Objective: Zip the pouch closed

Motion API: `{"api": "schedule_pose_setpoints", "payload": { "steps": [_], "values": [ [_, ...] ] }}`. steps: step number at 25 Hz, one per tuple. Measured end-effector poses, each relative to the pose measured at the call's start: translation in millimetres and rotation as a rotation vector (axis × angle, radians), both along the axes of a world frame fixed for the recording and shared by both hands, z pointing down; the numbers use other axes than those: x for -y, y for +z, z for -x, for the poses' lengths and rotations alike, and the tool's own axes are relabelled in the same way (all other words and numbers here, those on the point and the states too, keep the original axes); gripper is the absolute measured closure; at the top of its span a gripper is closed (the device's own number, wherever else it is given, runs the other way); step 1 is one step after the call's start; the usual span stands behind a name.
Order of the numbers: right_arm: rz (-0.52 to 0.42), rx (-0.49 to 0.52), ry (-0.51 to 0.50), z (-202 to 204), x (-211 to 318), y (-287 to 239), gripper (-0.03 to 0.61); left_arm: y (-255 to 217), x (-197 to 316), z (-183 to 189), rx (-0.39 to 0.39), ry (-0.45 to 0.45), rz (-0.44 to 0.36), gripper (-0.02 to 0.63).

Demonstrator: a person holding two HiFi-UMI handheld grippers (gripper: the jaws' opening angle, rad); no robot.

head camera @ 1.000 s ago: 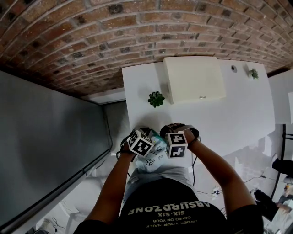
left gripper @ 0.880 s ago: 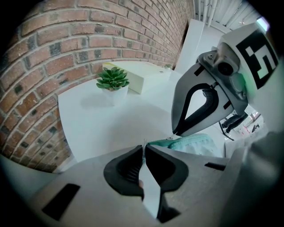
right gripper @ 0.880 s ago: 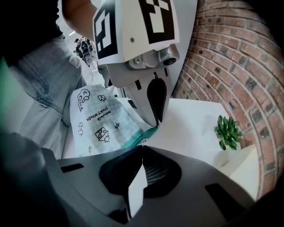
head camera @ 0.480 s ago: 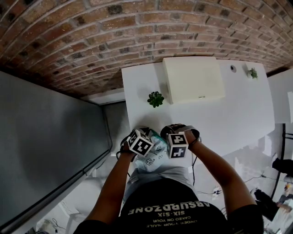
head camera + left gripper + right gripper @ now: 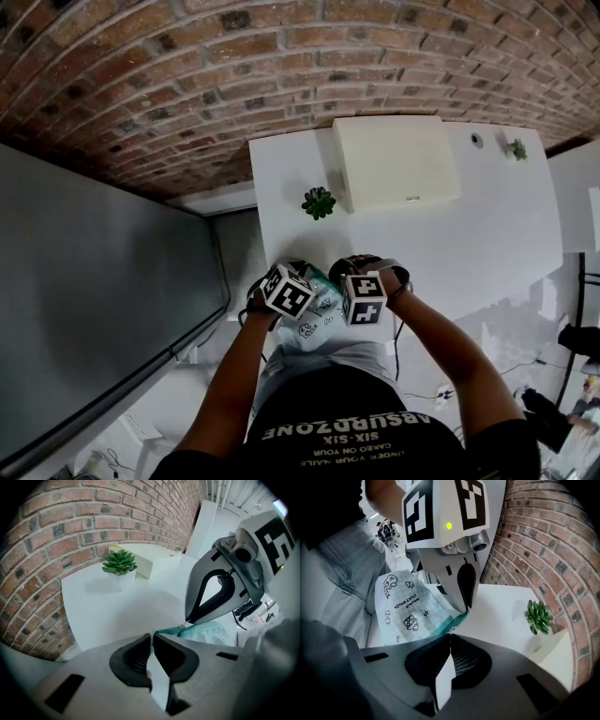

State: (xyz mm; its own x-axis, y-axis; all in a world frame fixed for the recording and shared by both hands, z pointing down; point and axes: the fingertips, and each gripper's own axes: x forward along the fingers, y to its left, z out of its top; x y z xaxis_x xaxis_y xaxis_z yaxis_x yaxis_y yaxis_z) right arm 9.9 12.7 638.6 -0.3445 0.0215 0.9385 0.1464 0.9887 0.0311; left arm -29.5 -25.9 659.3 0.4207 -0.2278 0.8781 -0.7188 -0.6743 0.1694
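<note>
Contact at two spots on one seam. The left gripper is clenched on the end of the teal zipper band, which runs out of its jaw tips and off to its right. The right gripper has its jaws pressed together on the same band, just ahead and to the right of the left one. Whether they pinch the slider itself is too small to tell. Both grippers point steeply down, tips nearly touching, marker cubes side by side in the head view. The pouch is white cloth with small black doodles and print. It spreads ahead and to the left of the right gripper's jaws and hangs toward the person's jeans. In the head view it shows just below and between the two cubes, at the near edge of the white table. From the right gripper view, the left gripper stands straight ahead and above, its tip down on the pouch's teal corner. A small potted succulent sits well apart, ahead and to the left of the left gripper and ahead and to the right of the right one. A cream box lies beyond it, against the brick wall.
</note>
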Motion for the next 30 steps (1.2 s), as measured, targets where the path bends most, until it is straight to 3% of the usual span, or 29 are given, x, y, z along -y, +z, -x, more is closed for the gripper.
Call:
{"api": "schedule_pose_setpoints", "payload": {
  "steps": [30],
  "values": [
    [0.012,-0.009,0.019,-13,-8,1,0.578,2,0,-1,0.028,0.023,-0.015,0.584]
  ]
}}
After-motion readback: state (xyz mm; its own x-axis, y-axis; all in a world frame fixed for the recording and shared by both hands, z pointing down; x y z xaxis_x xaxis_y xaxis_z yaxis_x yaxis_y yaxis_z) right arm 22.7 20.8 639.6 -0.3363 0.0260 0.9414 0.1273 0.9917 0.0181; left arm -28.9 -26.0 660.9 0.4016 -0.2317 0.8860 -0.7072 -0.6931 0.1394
